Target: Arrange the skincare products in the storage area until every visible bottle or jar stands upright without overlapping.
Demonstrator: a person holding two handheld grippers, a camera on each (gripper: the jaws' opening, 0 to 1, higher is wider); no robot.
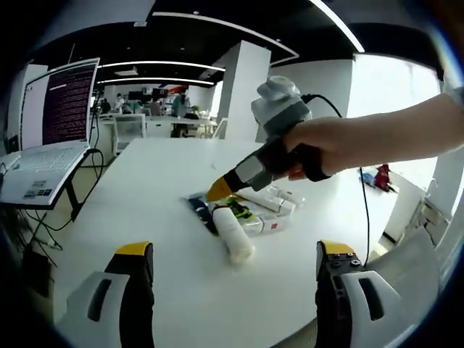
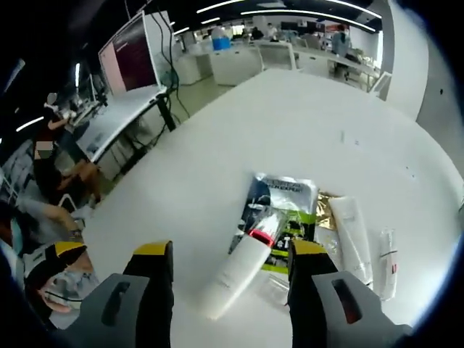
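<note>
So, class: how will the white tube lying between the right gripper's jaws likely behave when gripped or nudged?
The white tube is round and lies on its side on the smooth table, so it may roll. It looks like soft plastic, so it probably dents under the right gripper. Probably light.

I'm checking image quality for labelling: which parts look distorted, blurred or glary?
Left gripper view: fisheye bends the white table edge; window glare at right. Right gripper view: white tube between the tongs is sharp; background desks are small and soft.
</note>
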